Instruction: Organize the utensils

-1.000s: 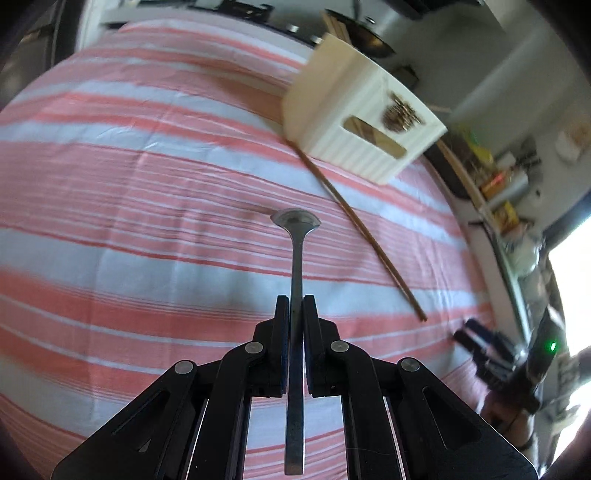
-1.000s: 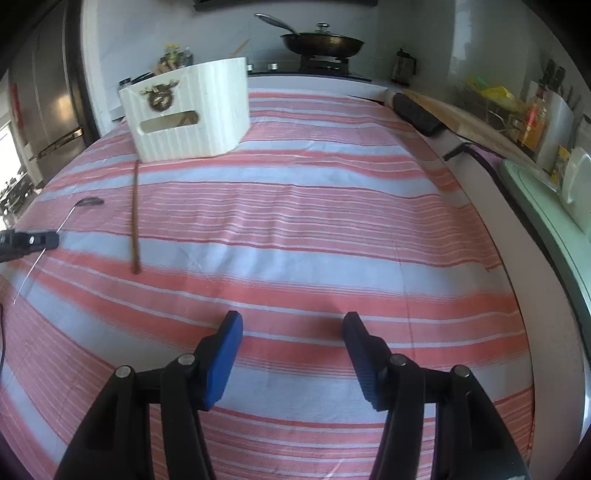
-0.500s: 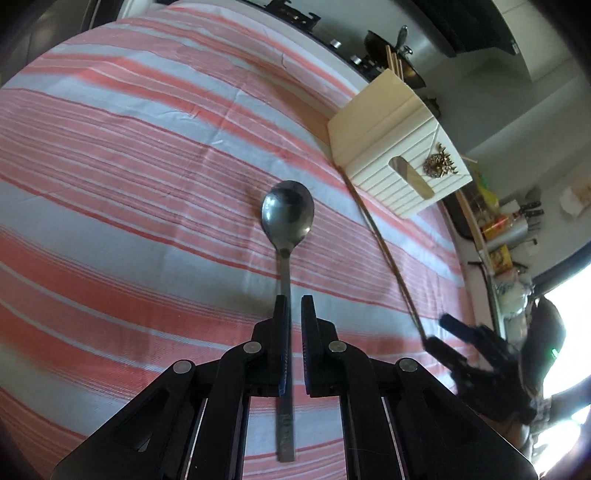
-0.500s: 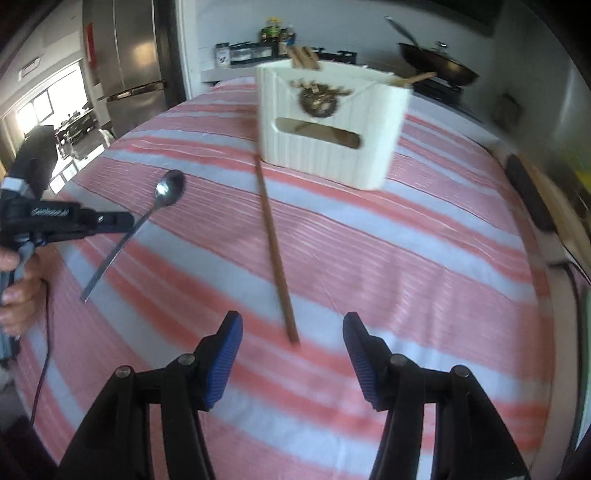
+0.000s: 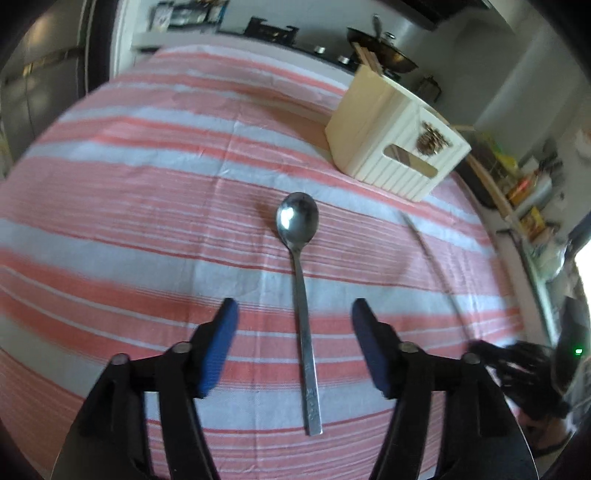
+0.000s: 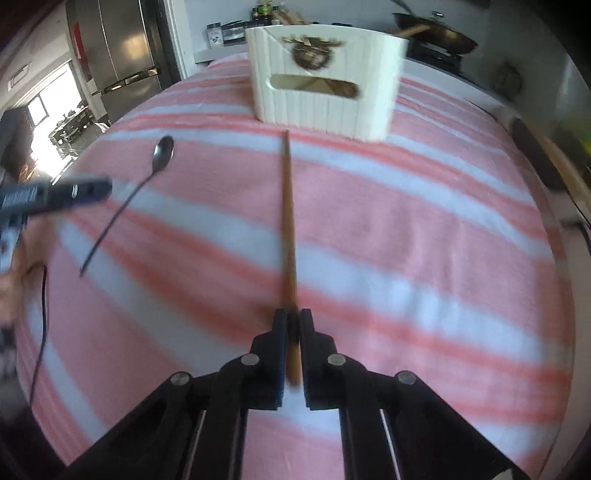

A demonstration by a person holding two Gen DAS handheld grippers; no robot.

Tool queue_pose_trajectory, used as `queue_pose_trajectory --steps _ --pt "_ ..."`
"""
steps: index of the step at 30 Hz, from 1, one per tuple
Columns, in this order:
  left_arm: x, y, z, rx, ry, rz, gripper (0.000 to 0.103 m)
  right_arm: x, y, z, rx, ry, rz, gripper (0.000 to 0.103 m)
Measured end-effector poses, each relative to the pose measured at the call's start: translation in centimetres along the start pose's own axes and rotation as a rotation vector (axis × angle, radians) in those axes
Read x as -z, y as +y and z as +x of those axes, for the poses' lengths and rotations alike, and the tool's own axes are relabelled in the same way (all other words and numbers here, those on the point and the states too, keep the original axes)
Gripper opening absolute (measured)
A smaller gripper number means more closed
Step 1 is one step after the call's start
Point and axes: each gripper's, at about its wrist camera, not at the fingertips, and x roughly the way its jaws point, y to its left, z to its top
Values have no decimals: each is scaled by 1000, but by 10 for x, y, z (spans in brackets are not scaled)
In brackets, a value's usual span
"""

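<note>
A metal spoon [image 5: 301, 280] lies on the striped cloth, bowl pointing away. My left gripper [image 5: 291, 314] is open, its blue pads either side of the spoon's handle without touching it. The spoon also shows in the right wrist view [image 6: 147, 181], with the left gripper [image 6: 59, 195] beside it. My right gripper [image 6: 291, 325] is shut on the near end of a wooden chopstick [image 6: 288, 221], which points toward the cream utensil box [image 6: 325, 77]. The chopstick appears blurred in the left wrist view [image 5: 424, 251]. The box [image 5: 399, 147] holds wooden utensils.
The red-and-white striped cloth [image 5: 147, 206] covers the whole table. A wok on a stove [image 6: 439, 35] stands behind the box. A fridge [image 6: 114, 55] is at far left. A cluttered counter [image 5: 524, 192] runs along the table's right side.
My left gripper opened and let the spoon go onto the cloth. My right gripper moved in and shut on the near end of the chopstick.
</note>
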Motion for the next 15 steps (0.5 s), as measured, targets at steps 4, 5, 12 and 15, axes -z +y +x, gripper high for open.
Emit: queue_pose_trajectory --steps 4,5,12,15 --pt "8 -28 9 -75 -2 133 77 37 -50 -28 173 1 165 7" --pt "11 -35 14 -122 -2 170 77 41 -62 -32 208 -7 202 7" --pt "19 -18 21 -215 26 184 76 41 -94 -40 191 -114 322 32" --pt "20 -15 21 -238 36 214 77 33 -93 -32 181 -142 293 60"
